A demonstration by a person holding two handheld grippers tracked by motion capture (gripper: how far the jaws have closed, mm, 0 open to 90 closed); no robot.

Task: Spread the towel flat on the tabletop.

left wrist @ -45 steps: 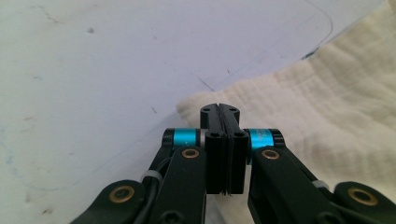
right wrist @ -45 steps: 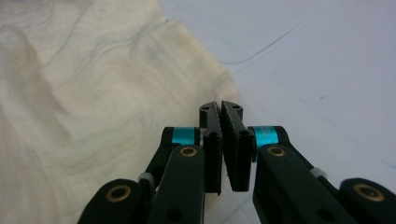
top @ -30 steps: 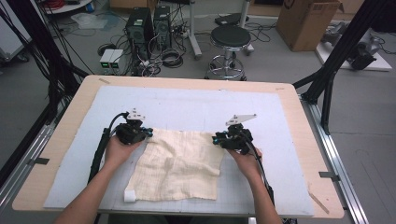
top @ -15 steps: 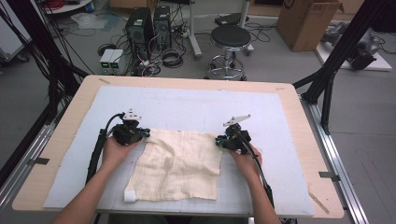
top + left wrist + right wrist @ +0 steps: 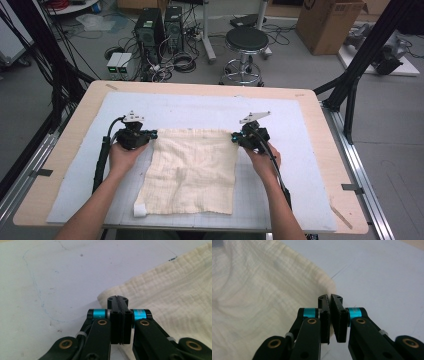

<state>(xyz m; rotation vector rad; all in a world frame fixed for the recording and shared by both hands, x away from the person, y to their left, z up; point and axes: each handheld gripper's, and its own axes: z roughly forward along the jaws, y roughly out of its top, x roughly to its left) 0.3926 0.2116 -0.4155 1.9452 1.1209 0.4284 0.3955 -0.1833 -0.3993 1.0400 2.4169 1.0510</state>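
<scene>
Jaws of the right gripper (image 5: 235, 137) have just been closing: a second ago they stood apart at the cloth's far right corner, and now they are nearly together on it. In the right gripper view the two black fingers (image 5: 323, 305) meet at the tips with the rounded corner of the cloth (image 5: 192, 167) caught between them, a thin wedge of a gap left lower down. The left gripper (image 5: 154, 133) has not changed over that second; its fingers (image 5: 113, 305) are pressed flat together, and the left gripper view shows the far left corner of the cloth pinched at their tips.

Both far corners now look gripped, so the work seems ready for a lift, pull or fold of the far edge.

The cloth lies spread on the pale mat (image 5: 310, 165), in the middle of the table (image 5: 60, 165), its far edge running between the two grippers and its near edge close to the mat's near edge. A small fold sits at its near left corner
</scene>
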